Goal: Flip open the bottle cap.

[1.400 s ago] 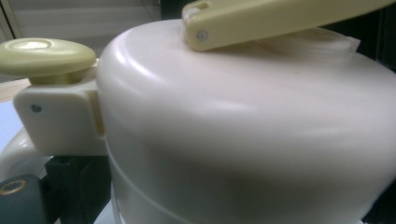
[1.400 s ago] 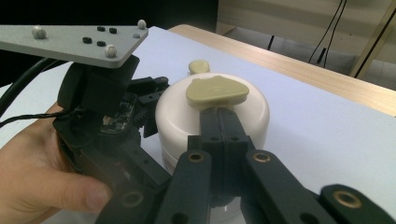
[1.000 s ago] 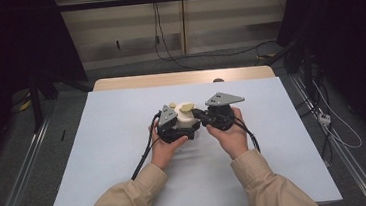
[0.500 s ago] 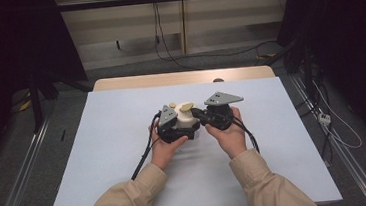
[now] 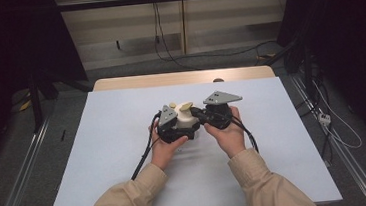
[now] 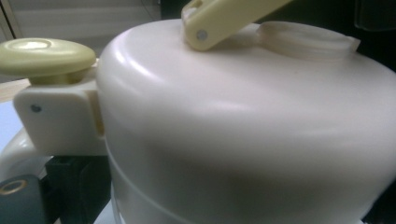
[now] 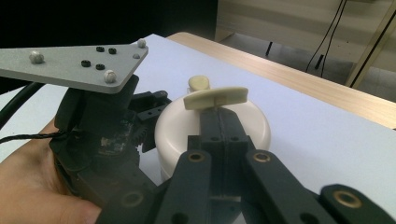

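From the high view, I hold my left hand-held gripper (image 5: 173, 126) and my right hand-held gripper (image 5: 212, 114) close together in the middle of the white bench (image 5: 105, 155). A small cream pot (image 5: 188, 117) sits between them, touching both. A pale yellow handle (image 5: 185, 106) sticks up on top of it. My sleeves (image 5: 129, 203) come in from below.

From the left gripper view, the cream pot (image 6: 243, 130) is right up against my left hand-held gripper, so close that it is blurry. A round yellow knob (image 6: 44, 56) sits on a little arm at the side of the pot. The yellow handle (image 6: 224, 18) is pinned on top. I cannot tell here whether my left hand-held gripper is clenched or let go.

From the right gripper view, my right hand-held gripper (image 7: 219, 116) is clenched tight, its two black jaws pressed together. Their tips are just under the yellow handle (image 7: 215, 98), over the top of the pot (image 7: 173, 135). I cannot tell if they pinch it. My left hand-held gripper (image 7: 102, 140), with its grey plate (image 7: 70, 65), is just beside the pot, in my hand (image 7: 32, 186).
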Demonstrator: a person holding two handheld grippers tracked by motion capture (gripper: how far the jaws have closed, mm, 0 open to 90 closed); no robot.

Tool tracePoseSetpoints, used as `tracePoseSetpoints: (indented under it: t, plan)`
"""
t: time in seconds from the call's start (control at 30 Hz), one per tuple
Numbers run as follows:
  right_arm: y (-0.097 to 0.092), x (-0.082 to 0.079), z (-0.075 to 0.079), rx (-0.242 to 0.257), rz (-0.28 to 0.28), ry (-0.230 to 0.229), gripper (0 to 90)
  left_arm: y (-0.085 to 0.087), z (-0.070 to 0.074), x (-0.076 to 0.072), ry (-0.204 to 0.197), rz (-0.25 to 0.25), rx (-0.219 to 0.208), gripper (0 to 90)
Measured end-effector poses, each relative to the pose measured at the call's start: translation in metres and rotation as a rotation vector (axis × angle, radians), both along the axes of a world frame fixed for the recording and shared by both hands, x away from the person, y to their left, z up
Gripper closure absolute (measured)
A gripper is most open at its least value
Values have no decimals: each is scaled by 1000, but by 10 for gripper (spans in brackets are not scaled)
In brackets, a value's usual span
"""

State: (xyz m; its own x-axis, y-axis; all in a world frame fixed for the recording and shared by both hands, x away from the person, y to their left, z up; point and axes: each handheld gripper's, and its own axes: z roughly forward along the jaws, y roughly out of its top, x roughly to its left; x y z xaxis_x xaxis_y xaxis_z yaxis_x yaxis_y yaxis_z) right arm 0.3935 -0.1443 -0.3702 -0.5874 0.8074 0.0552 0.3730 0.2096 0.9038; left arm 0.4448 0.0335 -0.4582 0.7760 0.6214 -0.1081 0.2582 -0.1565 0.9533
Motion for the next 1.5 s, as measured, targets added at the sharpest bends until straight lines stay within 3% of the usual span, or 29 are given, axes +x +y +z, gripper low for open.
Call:
tracePoseSetpoints:
  t: [1.5]
  plan:
    - [6, 6, 5, 7, 1, -19, 900, 0, 0, 0, 0, 0, 0, 54]
